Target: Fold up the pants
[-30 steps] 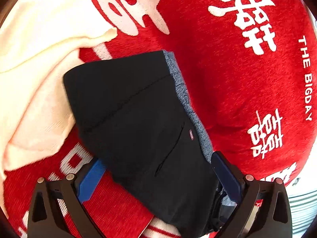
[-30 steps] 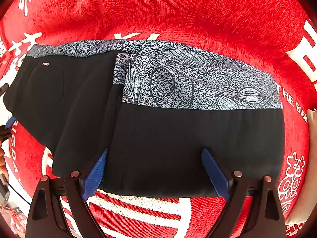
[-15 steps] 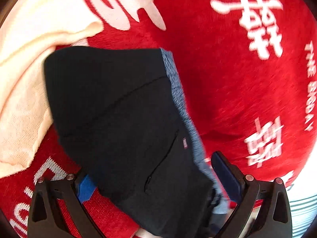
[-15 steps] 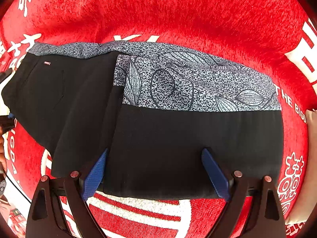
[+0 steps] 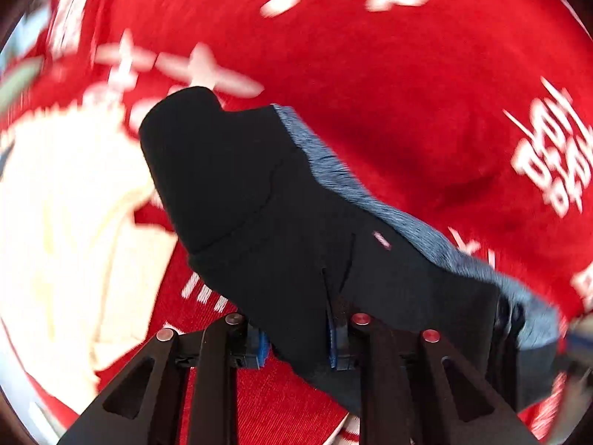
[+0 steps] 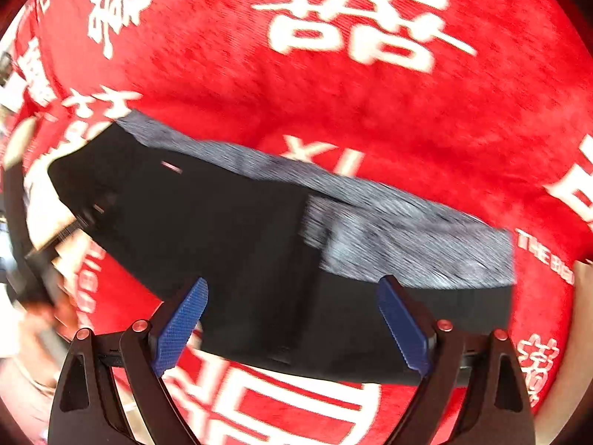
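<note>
Pants (image 5: 281, 230), black with a grey patterned waistband, lie part-folded on the red cloth, pinched at six o'clock by the left gripper (image 5: 296, 341) while the right gripper (image 6: 292, 326) hovers, fingers spread; the fold wants edges kept aligned.

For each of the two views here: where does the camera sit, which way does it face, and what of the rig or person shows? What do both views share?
Left wrist: on the left gripper, looking along its fingers, which are shut on the black pants; a cream cloth lies to the left.
Right wrist: on the right gripper, jaws open just above the pants' near edge; a blurred hand shows at far left.
Shared: the same pants with their grey patterned band, and the red printed cloth.
</note>
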